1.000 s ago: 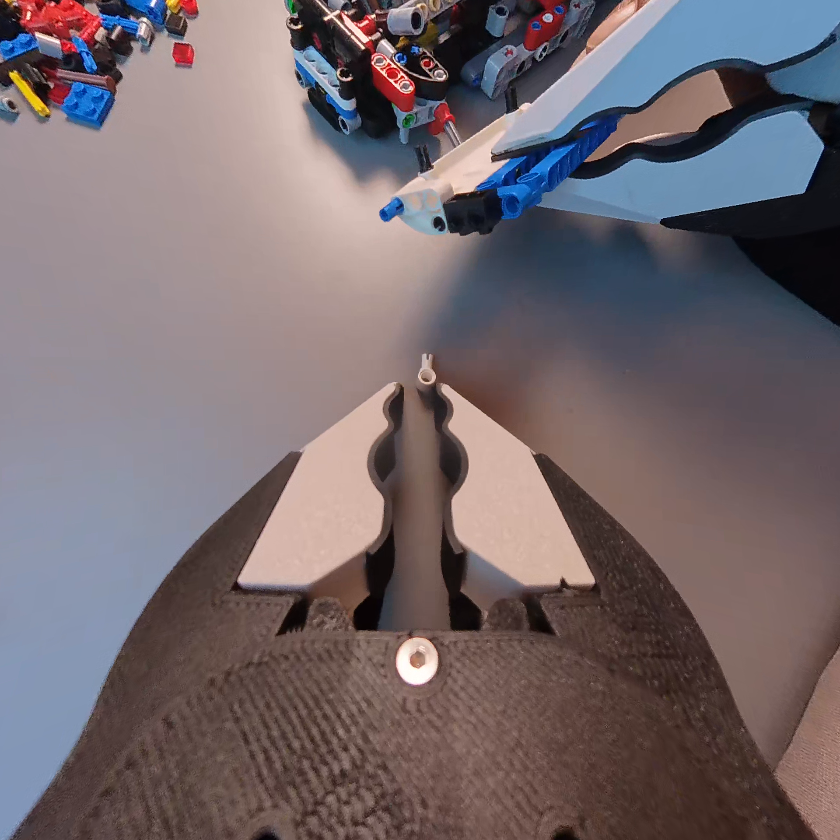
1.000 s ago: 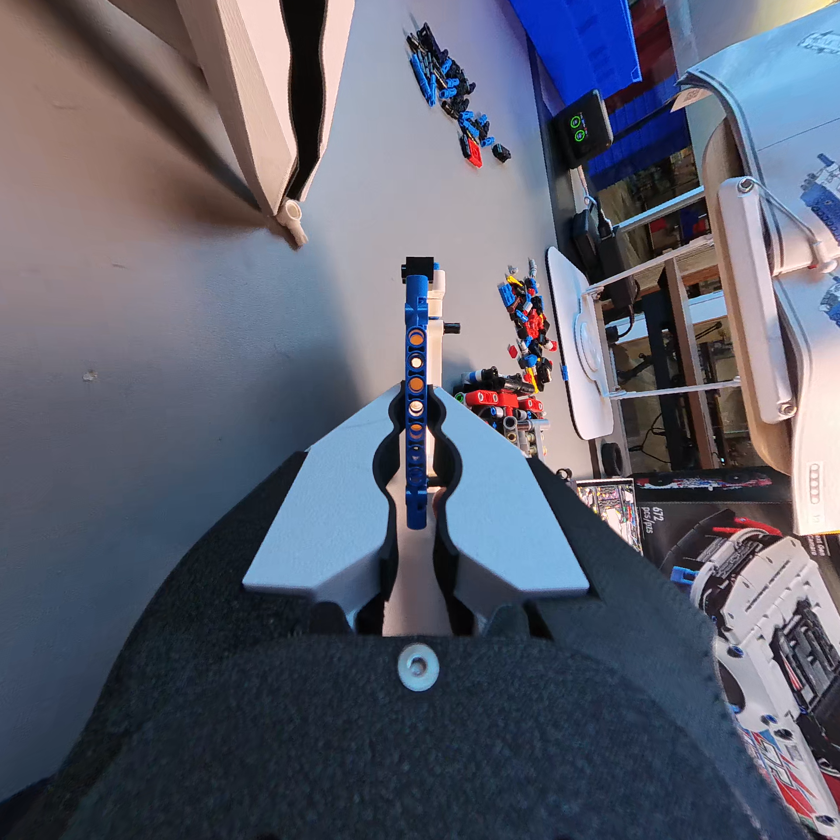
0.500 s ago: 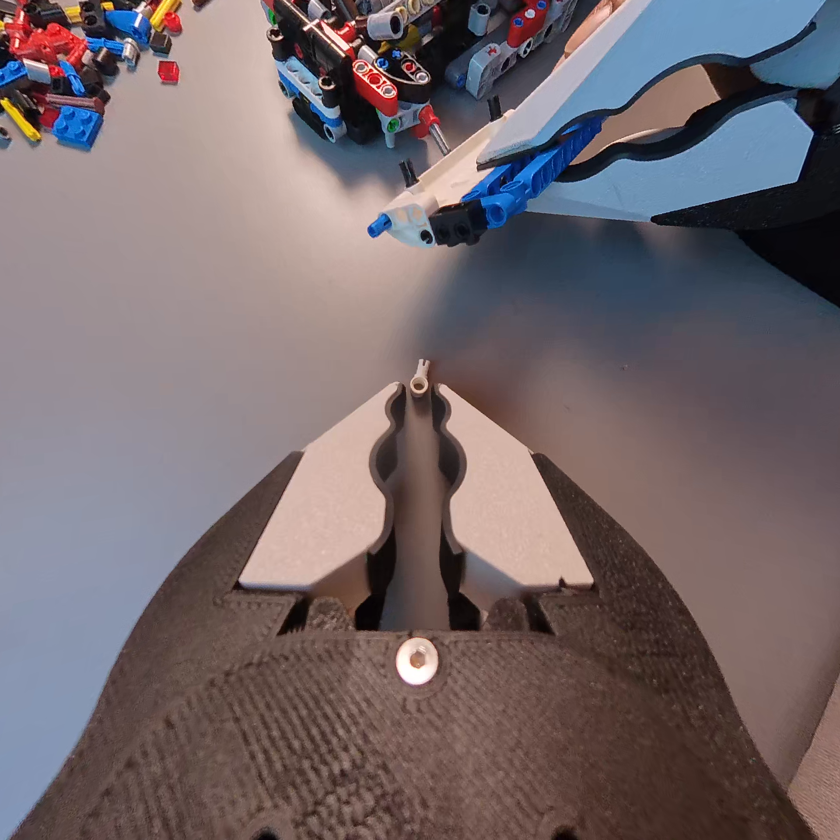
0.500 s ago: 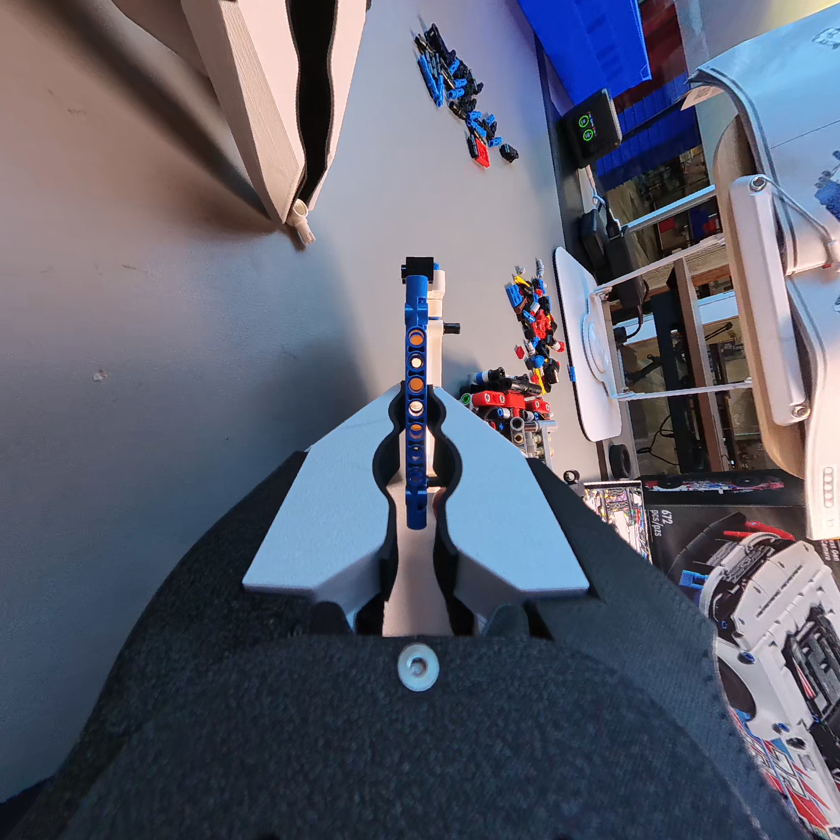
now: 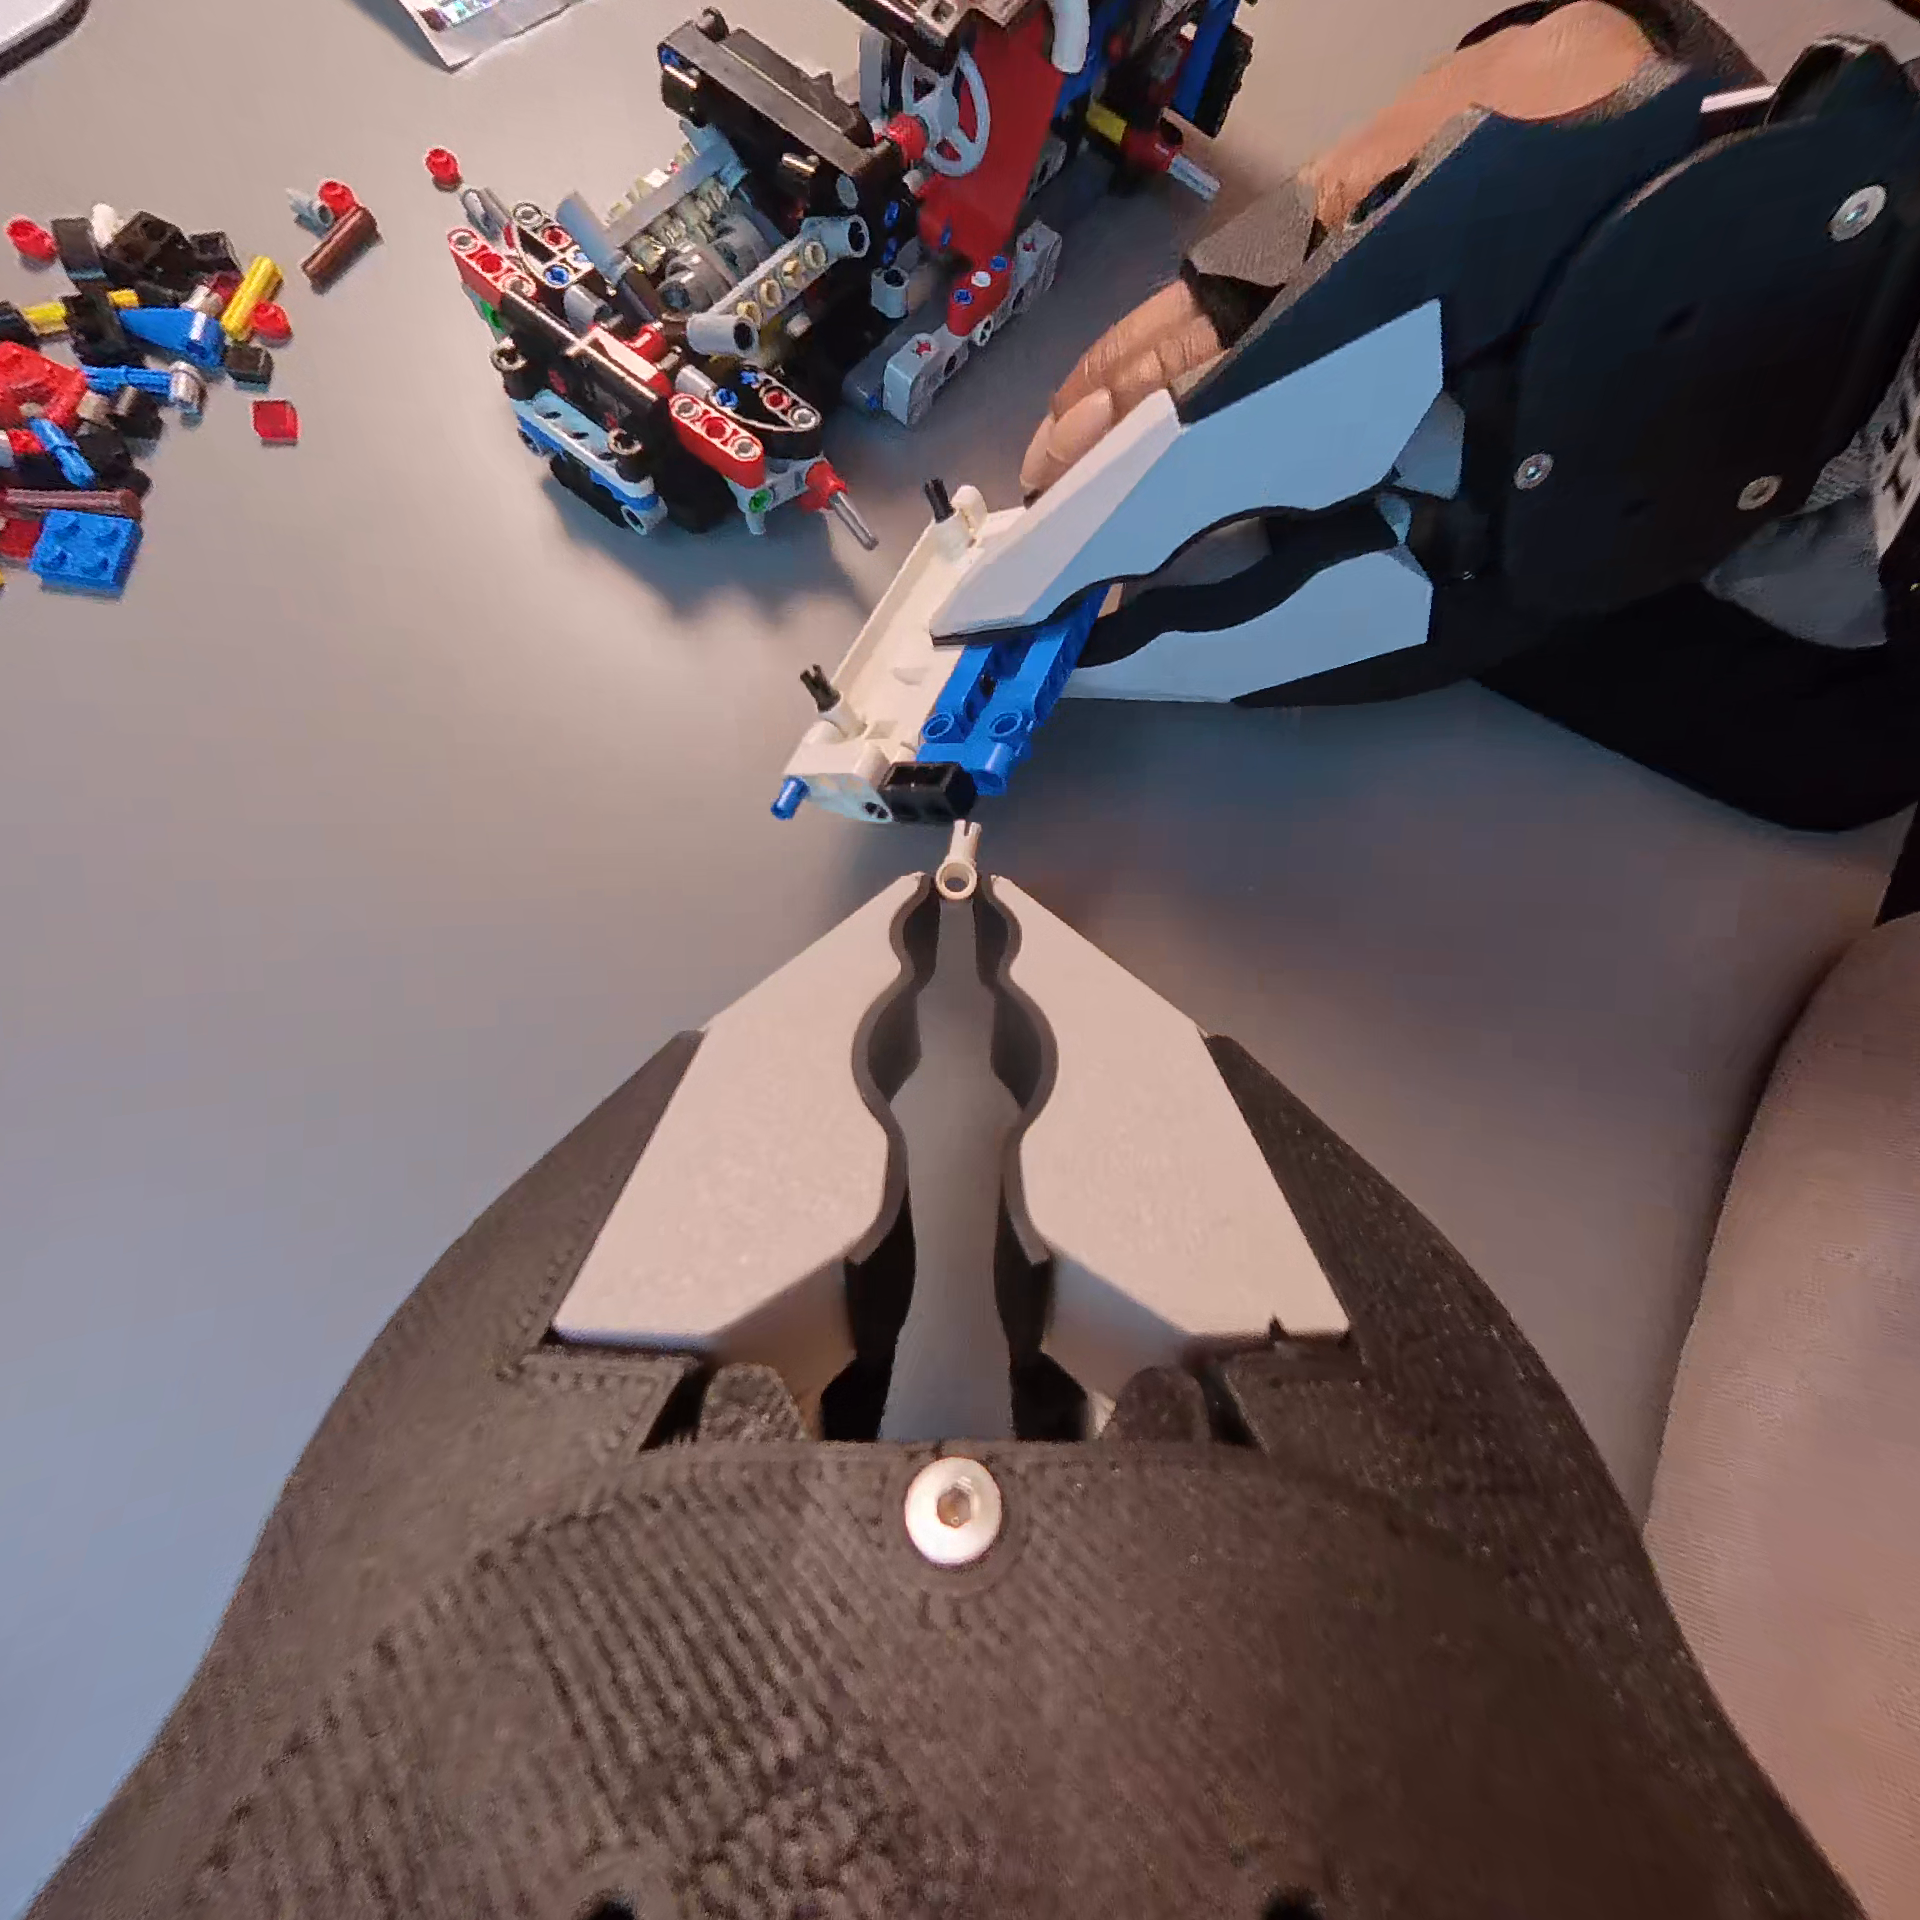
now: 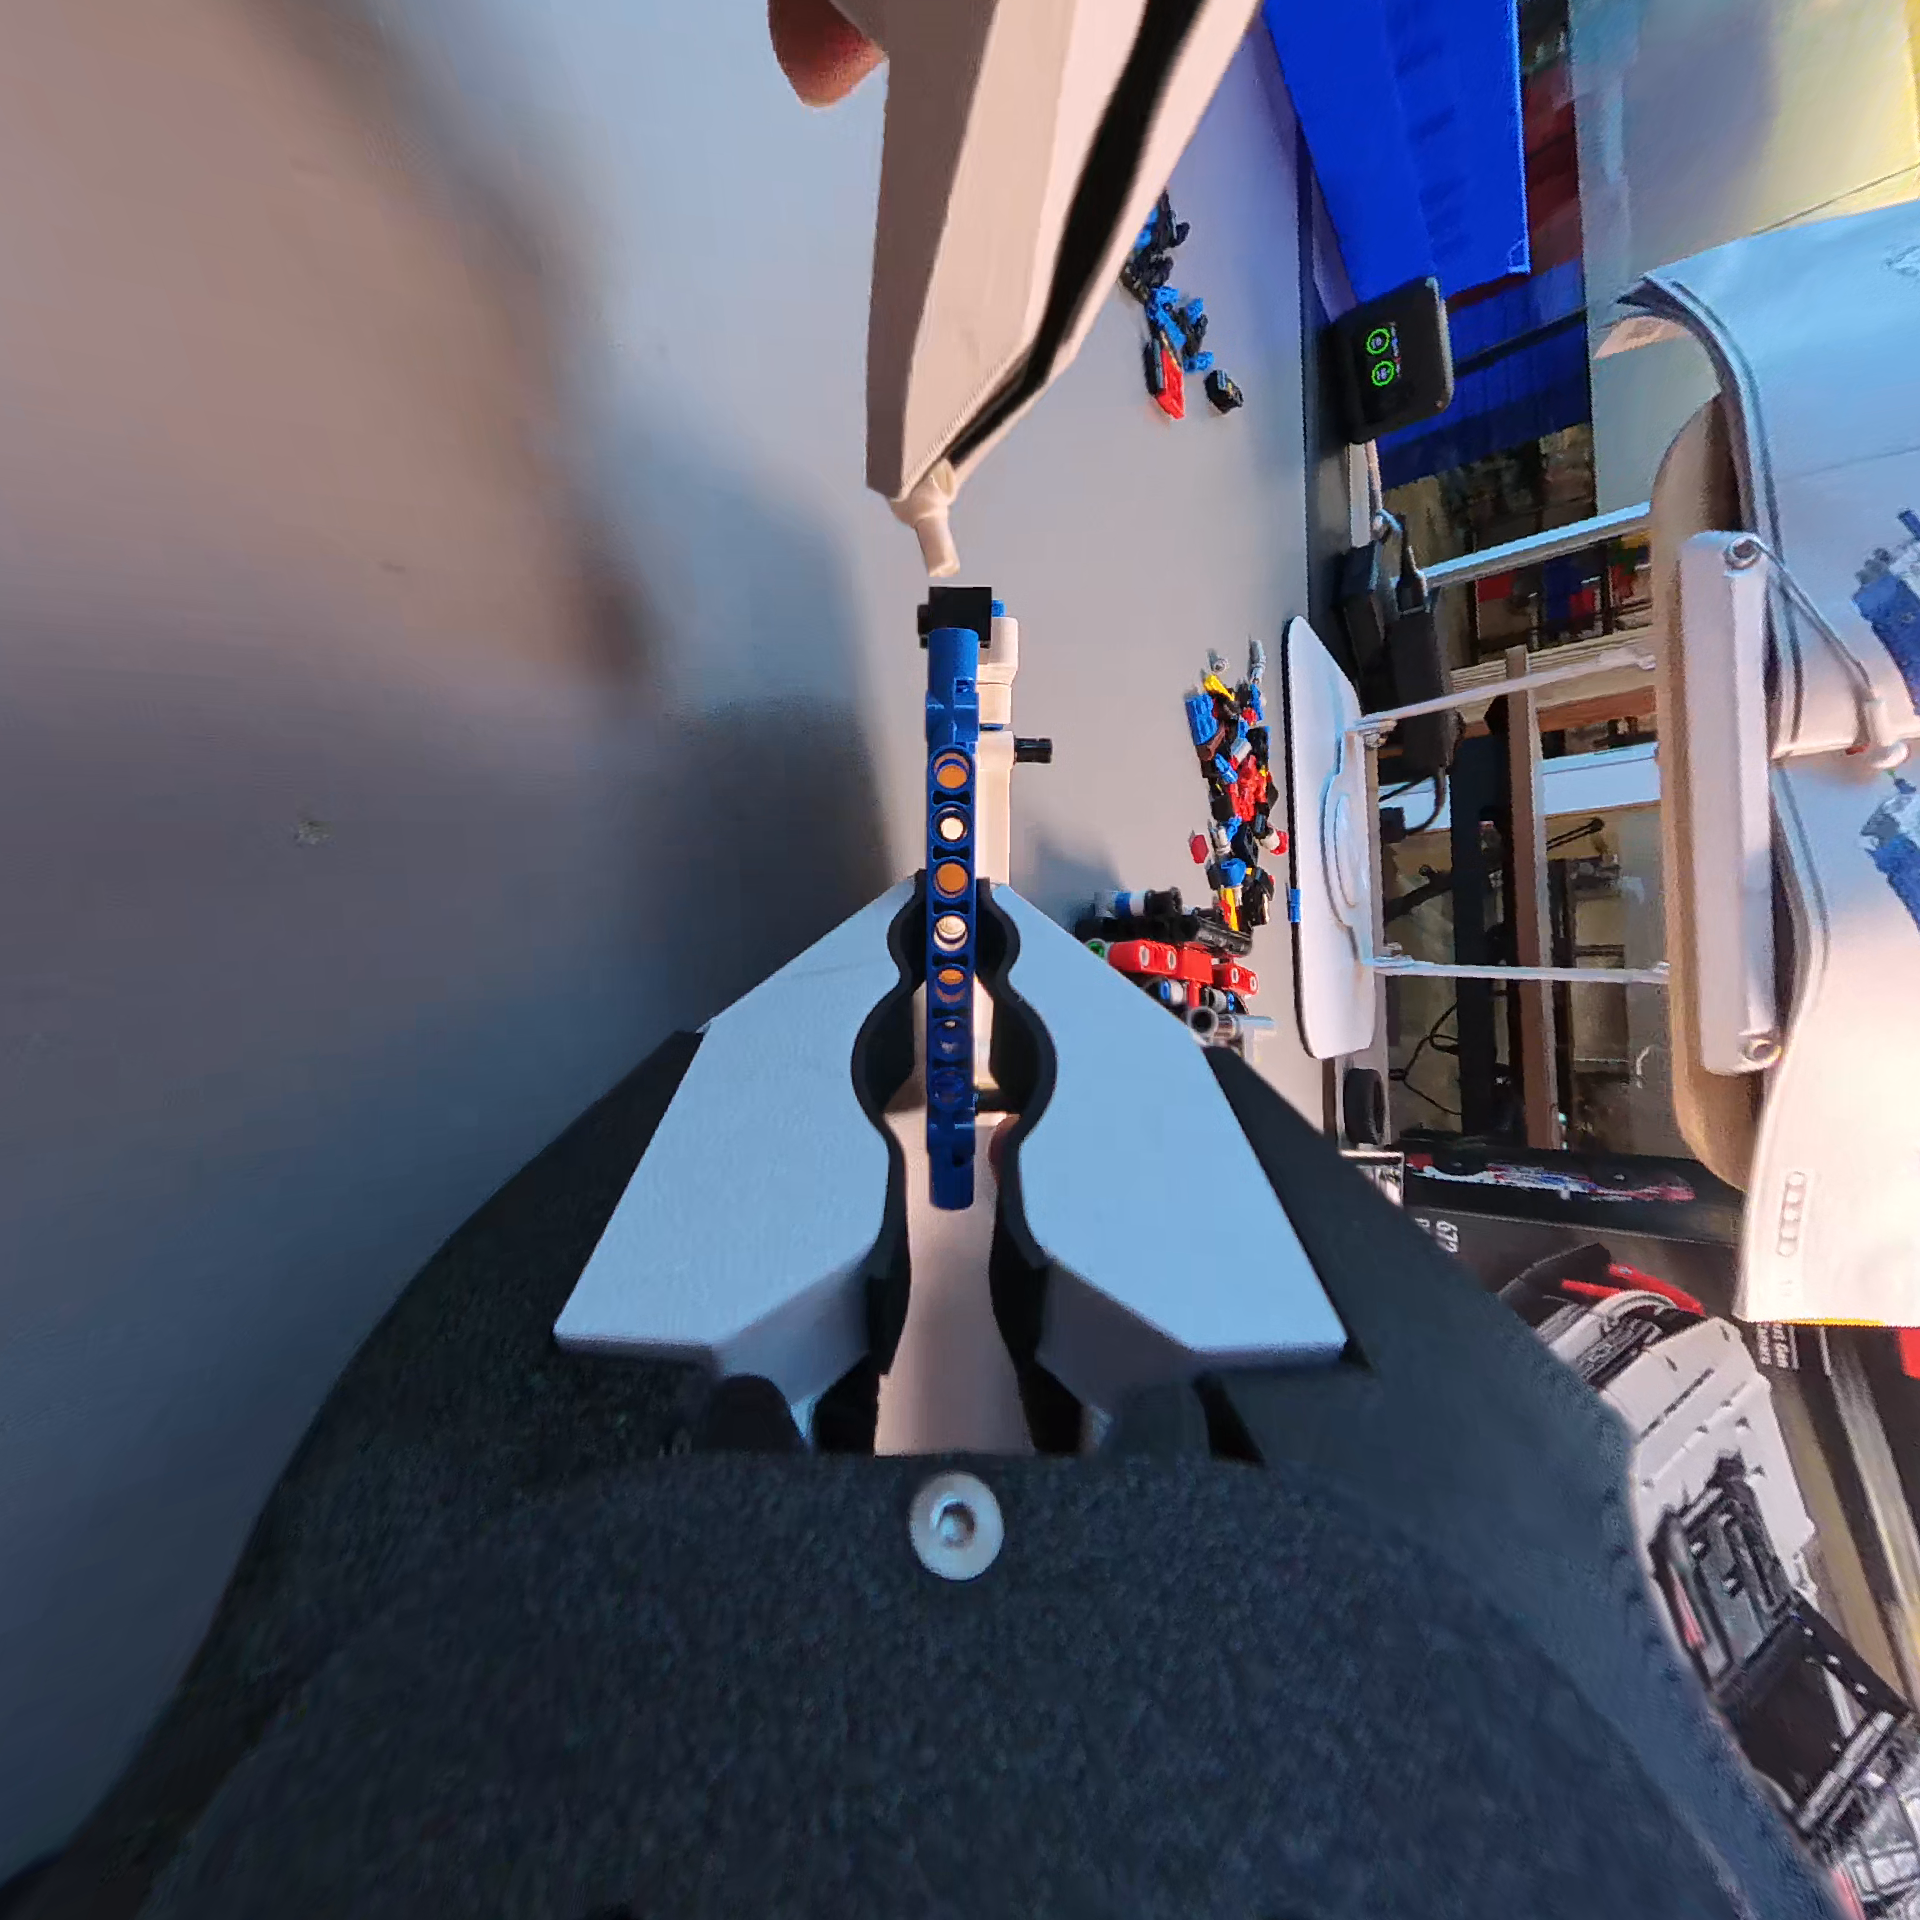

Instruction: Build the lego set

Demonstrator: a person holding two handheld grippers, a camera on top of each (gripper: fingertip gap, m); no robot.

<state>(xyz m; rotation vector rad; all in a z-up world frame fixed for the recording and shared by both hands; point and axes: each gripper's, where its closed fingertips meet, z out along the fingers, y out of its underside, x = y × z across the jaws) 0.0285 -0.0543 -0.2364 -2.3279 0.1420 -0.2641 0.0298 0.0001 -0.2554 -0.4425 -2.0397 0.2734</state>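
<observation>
Left gripper (image 5: 957, 881) pinches pin (image 5: 957, 871) just beside right gripper's (image 5: 1039, 644) subassembly (image 5: 914, 717).

Grey table (image 5: 364, 831), part-built model (image 5: 790, 301), loose bricks (image 5: 114, 353)

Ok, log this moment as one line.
left hand-held gripper: shut on tan pin | right hand-held gripper: shut on blue-white subassembly | pin near black connector

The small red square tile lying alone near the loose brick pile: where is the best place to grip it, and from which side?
Probably from straight above, jaws closing on two opposite edges of the red tile. It lies flat on the table, apart from the pile, so its top offers nothing to pinch.
</observation>
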